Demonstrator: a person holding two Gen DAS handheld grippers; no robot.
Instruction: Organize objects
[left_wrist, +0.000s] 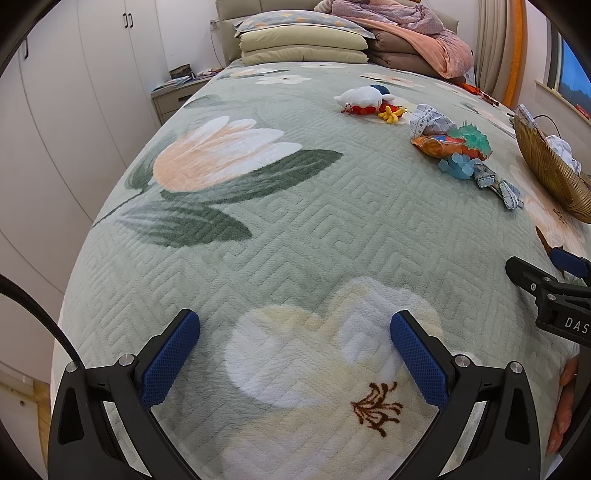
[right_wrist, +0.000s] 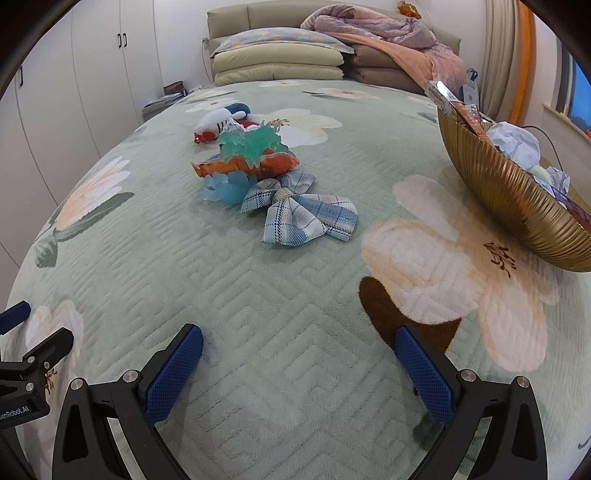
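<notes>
Waiting to be sorted: the plaid bow (right_wrist: 301, 212) lies nearest me on the bedspread (right_wrist: 258, 332), touching the pale blue clip (right_wrist: 227, 188) just beyond it.
Behind those: the orange pouch (right_wrist: 255, 166) with the teal clip (right_wrist: 251, 144) resting on top, and farther off a checked crumpled cloth (left_wrist: 430, 120) and the plush duck (left_wrist: 364, 99).
Already put away, I judge: the gold basket (right_wrist: 509, 184) at the right holds crumpled white paper and some packets, so part of the job looks done.
Left to do, I judge: every loose piece in the middle of the bed, six or so, none yet in the basket.
My right gripper (right_wrist: 299, 373): fingers spread wide, nothing between them, low over the near bedspread, well short of the bow.
My left gripper (left_wrist: 295, 354): also wide apart and empty, over the near left of the bed, well apart from the pile.
Likely first pick: the bow, being closest to my right fingers.
</notes>
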